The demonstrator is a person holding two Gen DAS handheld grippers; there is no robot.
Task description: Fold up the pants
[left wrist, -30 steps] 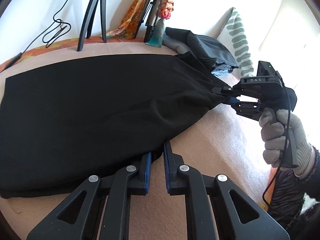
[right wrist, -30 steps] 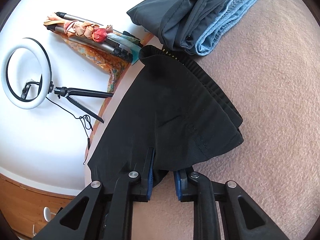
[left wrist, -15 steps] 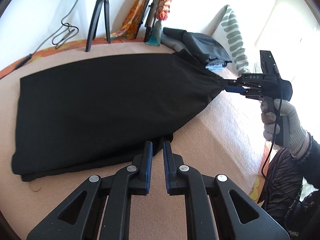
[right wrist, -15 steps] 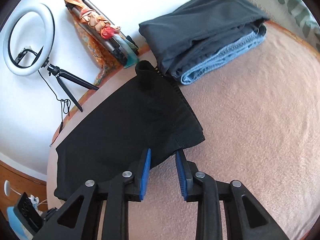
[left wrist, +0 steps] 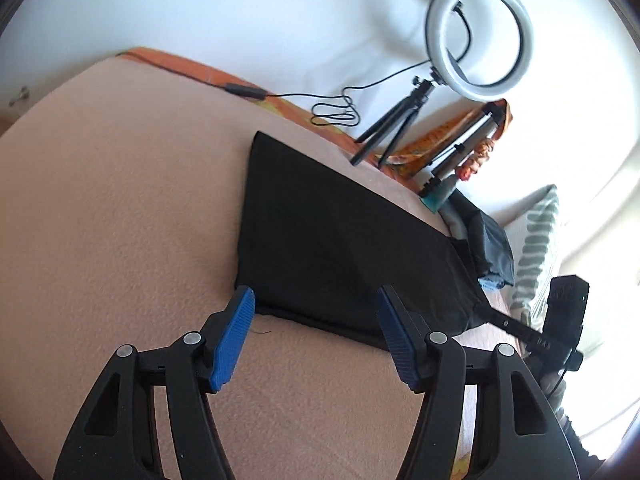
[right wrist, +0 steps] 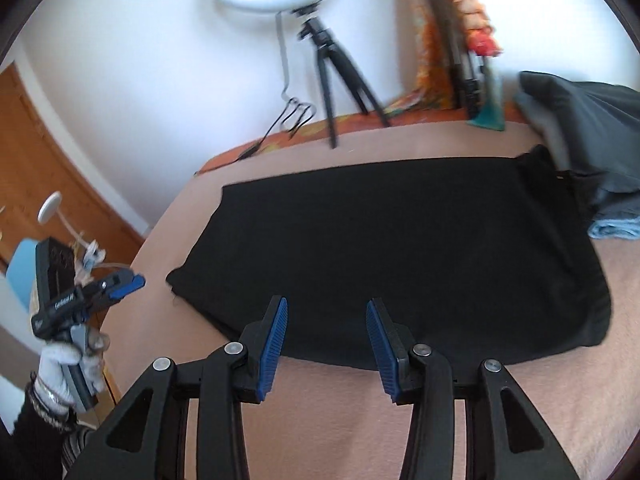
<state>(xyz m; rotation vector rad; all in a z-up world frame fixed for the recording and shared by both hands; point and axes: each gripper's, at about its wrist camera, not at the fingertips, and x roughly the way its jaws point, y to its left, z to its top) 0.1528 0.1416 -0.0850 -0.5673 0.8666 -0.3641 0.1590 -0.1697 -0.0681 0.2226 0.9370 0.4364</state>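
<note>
A pink blanket (right wrist: 320,420) covers the bed. Near the camera, the left gripper (left wrist: 316,330) and right gripper (right wrist: 326,338) are opening, nothing between their blue pads. Just beyond them the black pants (right wrist: 400,248) lie flat, folded. Farther back, a clothes pile (right wrist: 592,120), tripod (right wrist: 340,68) and ring light (left wrist: 480,36) stand by the wall.

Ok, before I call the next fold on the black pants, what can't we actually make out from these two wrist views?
- Right gripper fingertips, left wrist view: lost against the black pants.
- Pants' near edge, right wrist view: partly covered by the right gripper's own fingers.
- Folded clothes stack, right wrist view: cut off by the right edge and blurred.
- Layers in the pants: uniform black, no seams readable in either view.
</note>
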